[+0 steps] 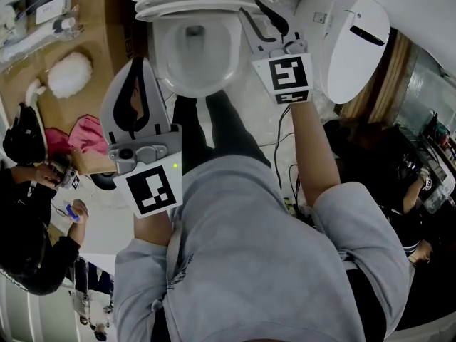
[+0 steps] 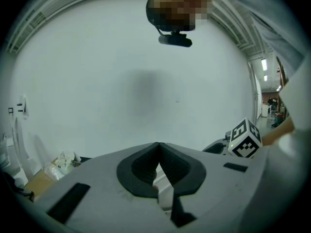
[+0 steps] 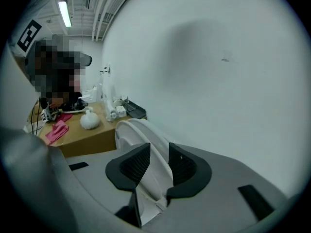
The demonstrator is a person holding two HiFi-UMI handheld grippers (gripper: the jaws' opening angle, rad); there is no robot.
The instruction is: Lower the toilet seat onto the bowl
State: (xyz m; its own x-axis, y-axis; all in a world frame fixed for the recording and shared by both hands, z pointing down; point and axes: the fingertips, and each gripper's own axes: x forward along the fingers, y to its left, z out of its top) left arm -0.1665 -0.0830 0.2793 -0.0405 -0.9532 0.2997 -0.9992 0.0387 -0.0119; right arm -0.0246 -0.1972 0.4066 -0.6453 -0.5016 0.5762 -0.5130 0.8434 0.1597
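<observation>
Now the right claw [image 3: 158,155] stands spread, with the right edge of the white toilet seat [image 3: 132,132] between its jaws, low over the bowl [image 1: 196,55]. Nearer, the left claw [image 2: 158,148] is pressed together and empty.

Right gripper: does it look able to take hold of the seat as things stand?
Very likely yes. The right gripper has its jaws apart on either side of the seat edge, with the pads not pressing on it. Nothing else stands between them, so closing should be enough.
</observation>
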